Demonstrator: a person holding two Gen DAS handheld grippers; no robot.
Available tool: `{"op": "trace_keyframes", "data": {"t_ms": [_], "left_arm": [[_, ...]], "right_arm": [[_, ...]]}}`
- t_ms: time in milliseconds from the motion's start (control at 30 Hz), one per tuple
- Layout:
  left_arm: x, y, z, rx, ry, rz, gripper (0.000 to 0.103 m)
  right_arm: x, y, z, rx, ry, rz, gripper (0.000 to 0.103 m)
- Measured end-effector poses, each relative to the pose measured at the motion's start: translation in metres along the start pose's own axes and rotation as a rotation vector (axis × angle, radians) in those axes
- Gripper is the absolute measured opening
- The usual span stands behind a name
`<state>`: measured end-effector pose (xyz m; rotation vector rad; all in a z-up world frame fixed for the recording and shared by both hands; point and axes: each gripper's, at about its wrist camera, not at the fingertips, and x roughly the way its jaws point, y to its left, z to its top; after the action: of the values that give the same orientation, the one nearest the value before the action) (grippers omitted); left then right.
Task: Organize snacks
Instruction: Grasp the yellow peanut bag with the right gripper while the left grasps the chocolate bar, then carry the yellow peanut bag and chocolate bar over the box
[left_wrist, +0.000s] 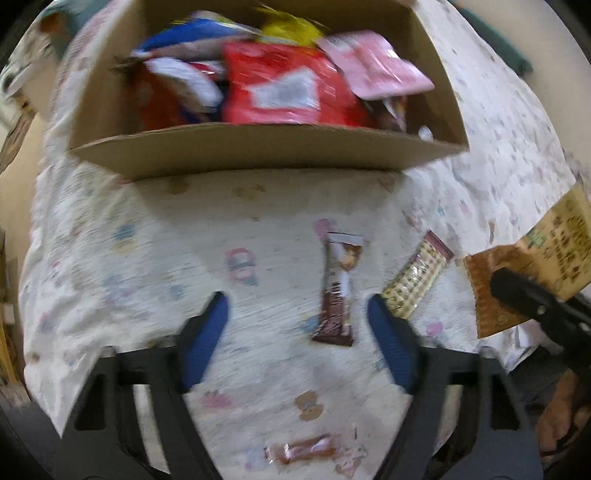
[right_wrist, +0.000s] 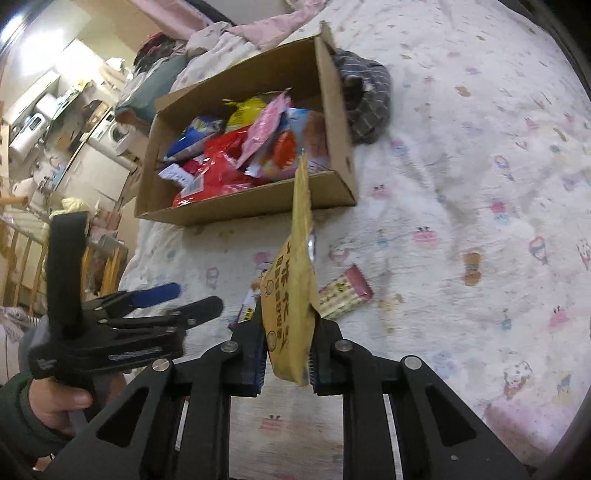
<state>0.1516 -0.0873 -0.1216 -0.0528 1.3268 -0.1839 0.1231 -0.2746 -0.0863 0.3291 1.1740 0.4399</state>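
Note:
My left gripper (left_wrist: 299, 325) hangs open above the patterned bedsheet (left_wrist: 129, 258). A brown snack bar (left_wrist: 338, 288) lies flat between its blue pads (left_wrist: 207, 343), nearer the right one, and neither pad touches it. A cream bar with a maroon end (left_wrist: 417, 280) lies just right of that. My right gripper (right_wrist: 288, 354) is shut on a yellow snack packet (right_wrist: 295, 280), held upright off the sheet. The same packet (left_wrist: 554, 251) shows at the right edge of the left wrist view. An open cardboard box (left_wrist: 258, 151) full of snack bags (left_wrist: 288, 88) stands beyond.
A small brown wrapper (left_wrist: 303, 452) lies on the sheet below the left gripper. A grey striped cloth (right_wrist: 365, 99) sits behind the box (right_wrist: 240, 210). The bed's edge and room clutter (right_wrist: 55, 122) are to the left. A person's hand (right_wrist: 55, 398) holds the left gripper (right_wrist: 199, 297).

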Motion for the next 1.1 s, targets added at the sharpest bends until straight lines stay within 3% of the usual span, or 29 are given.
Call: {"op": "trace_keyframes", "data": {"t_ms": [67, 233, 333, 667, 1100], "left_arm": [[0.014, -0.009, 0.004, 0.036, 0.031, -0.008, 0.04], [0.039, -0.027, 0.004, 0.118, 0.093, -0.012, 0.039], [0.046, -0.026, 0.003, 0.128, 0.109, 0.014, 0.015], [0.013, 0.001, 0.001, 0.043, 0.024, 0.01, 0.014], [-0.034, 0.054, -0.018, -0.047, -0.079, 0.082, 0.015]], "right_arm": [[0.001, 0.0, 0.001, 0.004, -0.003, -0.001, 0.019], [0.0, 0.0, 0.003, 0.007, -0.01, 0.004, 0.019], [0.001, 0.002, 0.004, -0.002, -0.009, 0.003, 0.019], [0.006, 0.014, 0.007, -0.031, -0.004, 0.015, 0.018], [0.009, 0.04, 0.011, -0.066, -0.01, 0.036, 0.018]]}}
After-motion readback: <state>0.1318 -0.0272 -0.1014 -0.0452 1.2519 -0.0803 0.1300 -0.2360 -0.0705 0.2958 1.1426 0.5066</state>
